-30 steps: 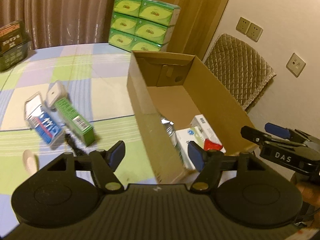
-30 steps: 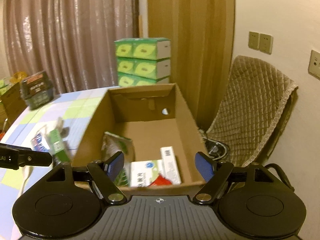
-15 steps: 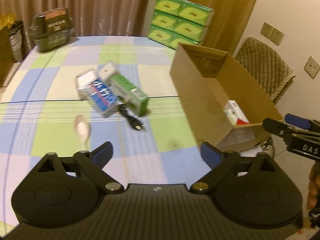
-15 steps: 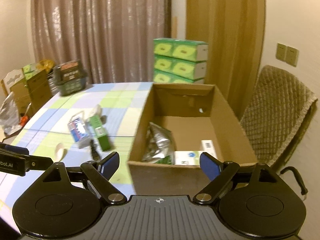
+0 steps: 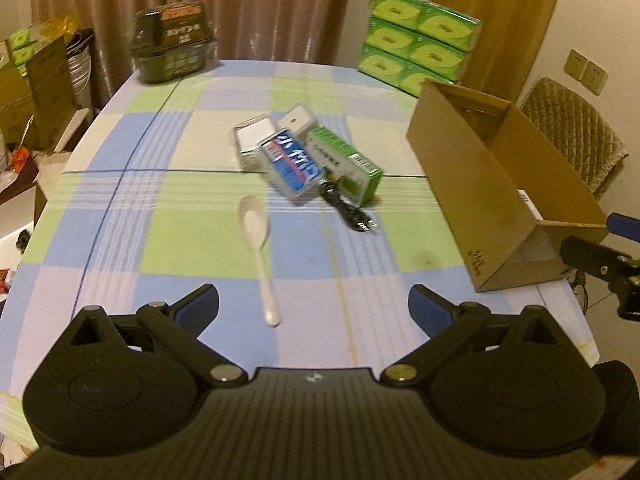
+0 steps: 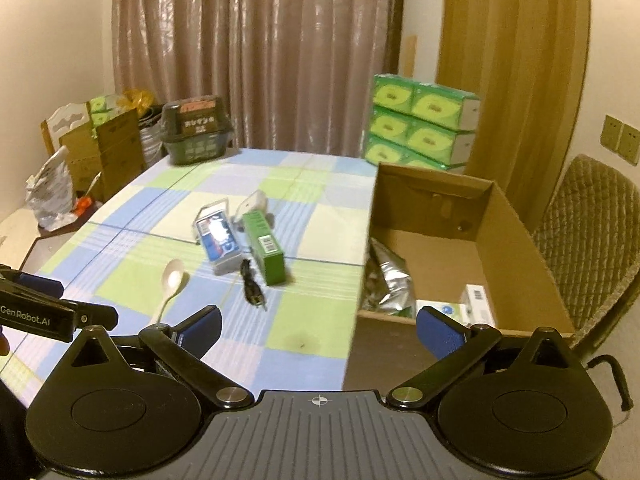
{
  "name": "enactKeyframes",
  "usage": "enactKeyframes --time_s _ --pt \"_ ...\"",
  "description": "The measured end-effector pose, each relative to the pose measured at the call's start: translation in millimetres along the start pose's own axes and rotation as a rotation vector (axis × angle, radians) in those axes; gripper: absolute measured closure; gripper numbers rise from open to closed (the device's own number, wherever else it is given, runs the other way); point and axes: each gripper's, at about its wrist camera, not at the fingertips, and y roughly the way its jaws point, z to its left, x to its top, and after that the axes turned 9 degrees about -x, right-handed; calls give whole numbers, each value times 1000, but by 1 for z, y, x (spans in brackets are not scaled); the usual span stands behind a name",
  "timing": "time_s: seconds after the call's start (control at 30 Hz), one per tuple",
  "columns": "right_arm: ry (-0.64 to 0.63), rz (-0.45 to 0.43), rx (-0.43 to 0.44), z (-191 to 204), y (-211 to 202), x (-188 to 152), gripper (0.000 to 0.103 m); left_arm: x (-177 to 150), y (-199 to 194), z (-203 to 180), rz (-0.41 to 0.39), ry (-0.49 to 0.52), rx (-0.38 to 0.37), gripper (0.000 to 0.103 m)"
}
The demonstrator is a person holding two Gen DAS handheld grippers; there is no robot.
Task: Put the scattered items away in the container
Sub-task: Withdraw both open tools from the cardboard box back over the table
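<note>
A cardboard box (image 5: 492,184) (image 6: 516,248) stands at the table's right edge; a silver foil pouch (image 6: 390,280) and small white boxes (image 6: 474,304) lie inside. Scattered on the checked cloth are a white spoon (image 5: 258,240) (image 6: 170,284), a blue-labelled clear case (image 5: 294,164) (image 6: 218,240), a green carton (image 5: 346,164) (image 6: 266,250), a black cable (image 5: 350,212) (image 6: 252,288), and a white case (image 5: 252,136) with a small white box (image 5: 296,118) behind. My left gripper (image 5: 314,306) is open and empty above the table's near edge. My right gripper (image 6: 320,326) is open and empty near the box's near-left corner.
Stacked green tissue packs (image 5: 418,42) (image 6: 420,128) stand at the table's far right. A dark basket (image 5: 172,48) (image 6: 196,132) sits at the far left corner. A quilted chair (image 6: 588,232) is right of the box. Cartons and bags (image 6: 104,148) crowd the floor at left.
Both grippers have pulled back and up from the box, and the left one has swung left. The scattered items on the cloth have come into full view. Both stay open.
</note>
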Motion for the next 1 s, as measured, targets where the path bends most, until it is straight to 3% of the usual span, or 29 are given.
enactKeyframes --time_s 0.6,1.0 --pt "-92 21 70 44 19 0 2 -9 -4 45 4 -66 50 4" --pt "-156 21 98 61 39 0 2 -11 13 61 33 -80 38 5"
